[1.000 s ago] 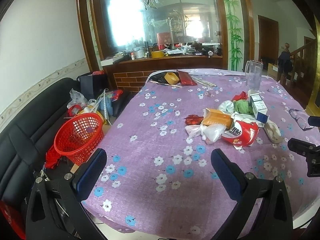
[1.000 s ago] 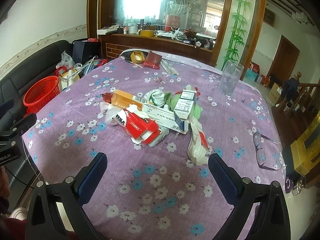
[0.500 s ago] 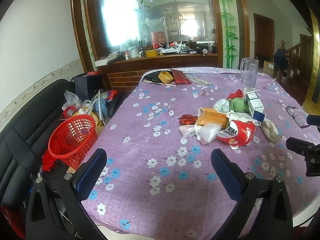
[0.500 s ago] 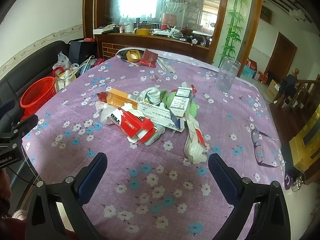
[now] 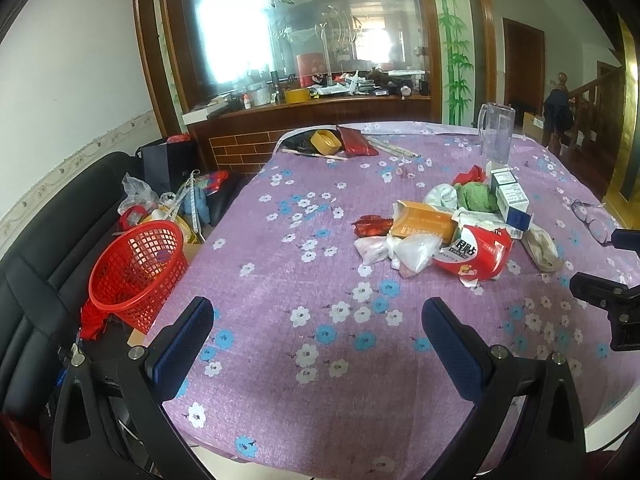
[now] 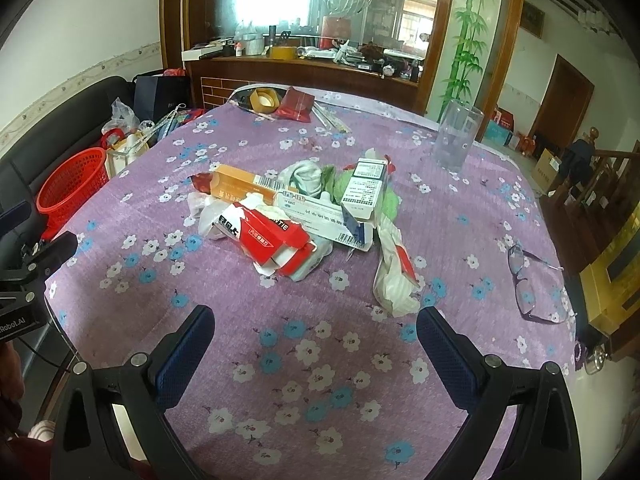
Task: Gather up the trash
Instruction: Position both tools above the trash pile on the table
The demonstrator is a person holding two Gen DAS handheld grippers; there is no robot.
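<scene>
Not much done yet, by the look of it. Red basket (image 5: 138,268) down at the far left, off the table edge, tipped on the black sofa (image 5: 36,264); nothing clear inside, though hard to tell through the mesh. All the trash in one heap in the middle of the table.

Left gripper (image 5: 318,334) wide open, holding nothing, hanging over the near edge of the table. Right gripper (image 6: 316,344) also wide open and empty, low over the near side, just short of the heap.

In the heap, left to right: a small red wrapper (image 5: 372,226), a clear plastic bag (image 5: 412,250), an orange box (image 6: 240,188), a torn red and white box (image 6: 266,236), a long white box (image 6: 316,218), a green cloth thing (image 5: 476,198), an upright white box (image 6: 364,192), and a twisted white wrapper (image 6: 394,276) at the near right. All still to be picked up and carried left to the basket, most likely.

Table cloth (image 6: 320,360) purple with white and blue flowers, soft and a bit bumpy. On the far side, a tape roll (image 6: 264,100) and a red packet (image 6: 298,106). Clear jug (image 6: 456,136) at the far right. Glasses (image 6: 532,280) at the right edge, well apart from the heap; probably not trash. Beyond, a wood counter with a big glass pane, white walls, a brown door and stairs on the right.
</scene>
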